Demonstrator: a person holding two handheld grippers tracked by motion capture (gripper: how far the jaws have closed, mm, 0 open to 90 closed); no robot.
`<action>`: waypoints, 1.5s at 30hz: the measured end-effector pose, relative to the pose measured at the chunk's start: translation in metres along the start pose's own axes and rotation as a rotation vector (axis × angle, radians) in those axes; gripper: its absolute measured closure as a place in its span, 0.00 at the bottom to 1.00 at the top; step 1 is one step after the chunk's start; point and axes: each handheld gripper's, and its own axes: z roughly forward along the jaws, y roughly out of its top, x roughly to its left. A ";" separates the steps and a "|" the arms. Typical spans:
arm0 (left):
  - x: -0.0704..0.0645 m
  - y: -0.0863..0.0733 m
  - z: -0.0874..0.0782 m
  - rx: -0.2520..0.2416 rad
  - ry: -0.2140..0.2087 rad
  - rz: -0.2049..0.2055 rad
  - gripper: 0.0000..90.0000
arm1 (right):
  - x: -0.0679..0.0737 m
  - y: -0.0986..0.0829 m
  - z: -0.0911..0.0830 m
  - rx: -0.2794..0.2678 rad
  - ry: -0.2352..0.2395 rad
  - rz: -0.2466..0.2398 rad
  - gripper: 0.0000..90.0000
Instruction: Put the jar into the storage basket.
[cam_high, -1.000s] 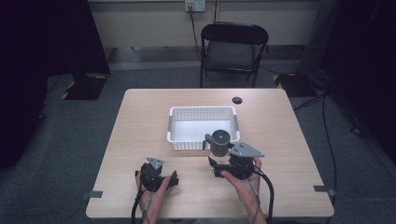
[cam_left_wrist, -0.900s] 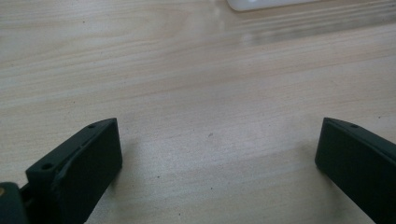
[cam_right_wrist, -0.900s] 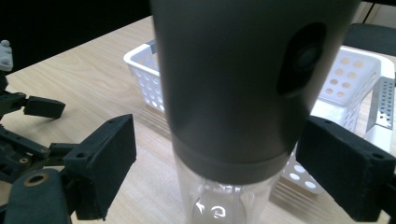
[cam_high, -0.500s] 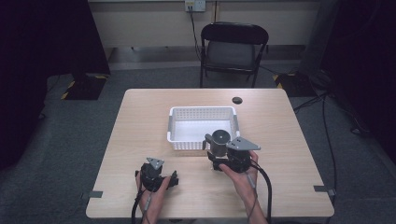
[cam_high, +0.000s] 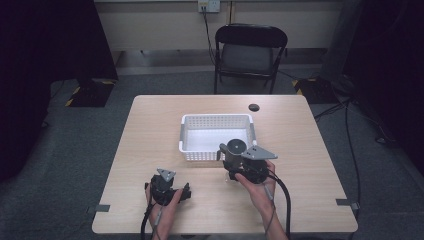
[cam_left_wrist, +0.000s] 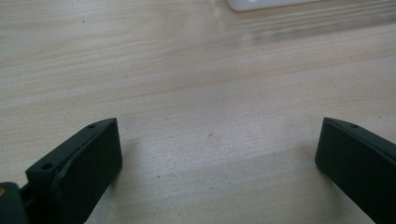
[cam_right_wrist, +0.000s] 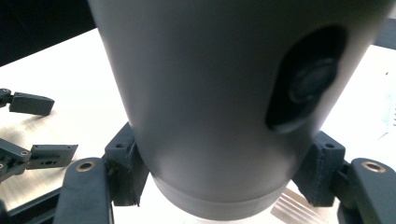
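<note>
The right gripper (cam_high: 235, 159) is holding a grey cup-shaped thing (cam_high: 235, 149). Its jaws are squeezing the grey thing from both sides, near its bottom end. In the right gripper view the grey thing (cam_right_wrist: 224, 93) is looking very big and close, and it is showing a dark oval dent with a round button in it on one side. The grey thing is up off the counter (cam_high: 300, 145), right at the near edge of the white basket (cam_high: 215, 137). The person's right hand (cam_high: 257, 185) is gripping the tool from behind.

The left gripper (cam_high: 186, 191) is resting low on the counter, near the front edge and well apart from the basket. Its jaws are wide apart, with nothing between them but bare wood (cam_left_wrist: 210, 140). A bit of the white basket (cam_left_wrist: 266, 3) is peeking in at the top of the left gripper view. The person's left hand (cam_high: 165, 205) is holding that tool.

The basket is sitting in the middle of the counter. A small black round thing (cam_high: 254, 107) is lying behind the basket, near the far edge. A black chair (cam_high: 250, 50) is standing past the counter.
</note>
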 end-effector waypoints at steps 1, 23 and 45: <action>0.000 0.000 0.000 0.000 0.000 0.000 0.00 | 0.000 0.000 0.000 0.000 0.001 -0.002 0.35; 0.000 0.000 0.000 0.000 0.000 -0.001 0.00 | 0.007 0.024 -0.014 -0.012 0.015 -0.011 0.35; 0.000 0.000 0.000 0.000 0.000 -0.001 0.00 | 0.003 0.083 -0.021 -0.049 0.012 -0.052 0.35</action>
